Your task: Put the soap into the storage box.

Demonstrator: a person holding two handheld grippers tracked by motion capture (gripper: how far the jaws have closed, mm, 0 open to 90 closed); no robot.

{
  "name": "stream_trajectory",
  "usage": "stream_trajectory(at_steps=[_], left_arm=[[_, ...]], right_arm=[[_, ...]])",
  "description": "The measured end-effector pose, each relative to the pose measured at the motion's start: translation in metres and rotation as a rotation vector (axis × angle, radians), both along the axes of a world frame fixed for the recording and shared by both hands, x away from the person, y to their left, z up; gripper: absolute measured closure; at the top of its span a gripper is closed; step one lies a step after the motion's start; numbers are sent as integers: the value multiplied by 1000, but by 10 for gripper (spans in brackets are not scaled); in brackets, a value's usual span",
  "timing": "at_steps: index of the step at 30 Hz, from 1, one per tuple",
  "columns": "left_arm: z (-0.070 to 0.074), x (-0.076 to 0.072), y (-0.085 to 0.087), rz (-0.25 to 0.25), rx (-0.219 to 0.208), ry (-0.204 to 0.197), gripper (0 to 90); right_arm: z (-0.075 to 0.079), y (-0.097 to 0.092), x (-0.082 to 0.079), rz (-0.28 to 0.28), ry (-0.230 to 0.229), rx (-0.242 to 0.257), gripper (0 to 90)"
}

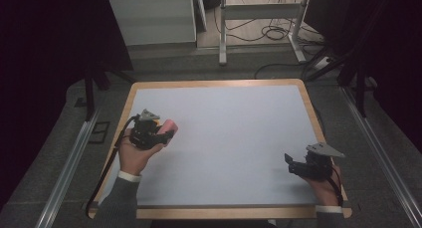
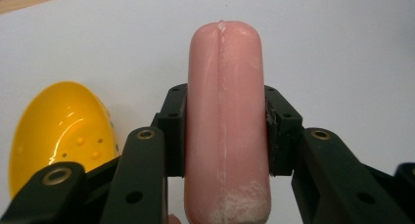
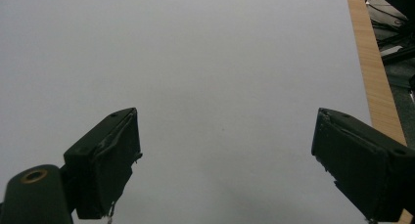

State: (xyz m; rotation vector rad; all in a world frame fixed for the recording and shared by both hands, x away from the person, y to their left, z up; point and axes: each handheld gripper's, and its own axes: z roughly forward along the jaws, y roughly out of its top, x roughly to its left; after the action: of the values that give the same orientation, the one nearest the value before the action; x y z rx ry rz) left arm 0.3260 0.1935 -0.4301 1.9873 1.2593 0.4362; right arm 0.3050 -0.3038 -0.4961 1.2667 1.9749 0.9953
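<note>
A pink sausage-shaped object stands lengthwise between the jaws of my left gripper, which is shut on it. In the high view the left gripper sits at the table's left side, and the pink sausage pokes out past its tip. A yellow rounded shell with small holes lies on the white surface just left of that gripper. My right gripper rests near the table's front right corner, jaws wide apart and nothing between them; its open jaws face bare white surface.
The white tabletop has a wooden rim. Beyond the far edge stand a white cabinet and a metal desk frame with cables on the floor. Metal rails run along both sides.
</note>
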Motion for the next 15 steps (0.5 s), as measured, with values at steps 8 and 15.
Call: stream_trajectory(at_steps=[8, 15], left_arm=[[1, 1, 8, 22, -5, -2, 602], [2, 2, 12, 34, -7, -1, 602]], right_arm=[[0, 0, 0, -1, 1, -1, 105], [0, 0, 0, -1, 1, -2, 105]])
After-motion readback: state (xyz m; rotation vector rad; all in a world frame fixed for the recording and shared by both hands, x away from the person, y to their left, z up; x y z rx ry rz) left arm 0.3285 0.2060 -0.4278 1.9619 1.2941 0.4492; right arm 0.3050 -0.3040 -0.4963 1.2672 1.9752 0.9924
